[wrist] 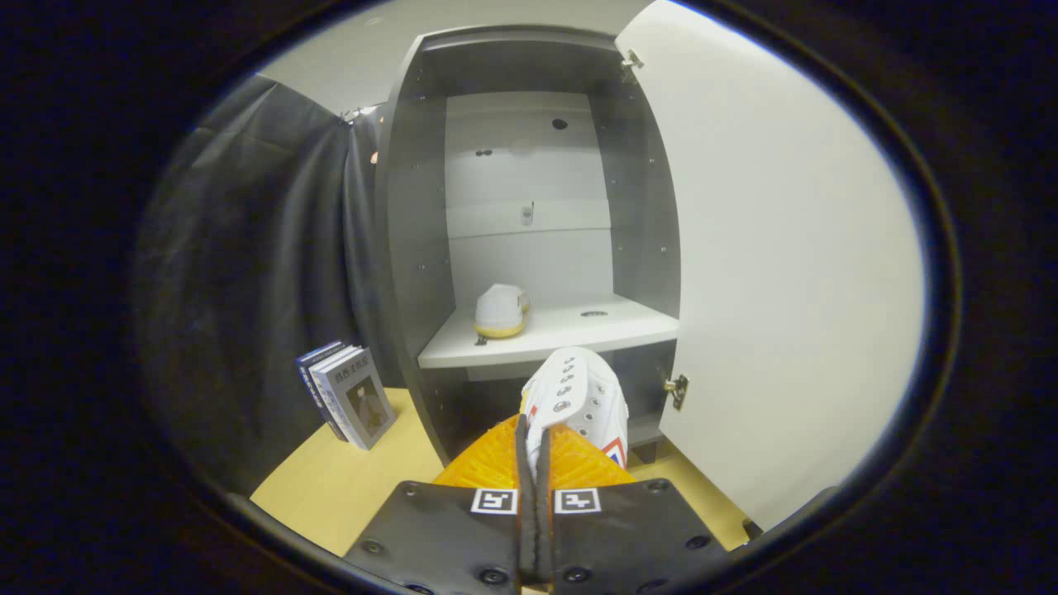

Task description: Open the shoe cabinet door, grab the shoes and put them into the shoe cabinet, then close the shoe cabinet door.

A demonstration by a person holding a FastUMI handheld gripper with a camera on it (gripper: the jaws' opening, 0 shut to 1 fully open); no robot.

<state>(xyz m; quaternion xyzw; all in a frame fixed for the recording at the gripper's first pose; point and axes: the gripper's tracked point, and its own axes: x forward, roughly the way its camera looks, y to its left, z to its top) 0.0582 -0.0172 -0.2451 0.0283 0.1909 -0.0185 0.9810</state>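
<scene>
The shoe cabinet (413, 248) stands straight ahead with its white door (785, 264) swung wide open to the right. One white shoe (500, 310) with a yellowish sole rests on the cabinet's white shelf (562, 335). My gripper (536, 450) is shut on a second white shoe (579, 397), pinching its edge between both fingers. That shoe has a row of eyelets and red and blue trim, and it hangs just ahead of the fingers, in front of and slightly below the shelf's front edge.
Two or three books (347, 401) lean against the cabinet's left side on the light wooden floor (347, 487). Black cloth (264, 273) hangs to the left. The door's lower hinge (676, 388) juts out close to the held shoe's right.
</scene>
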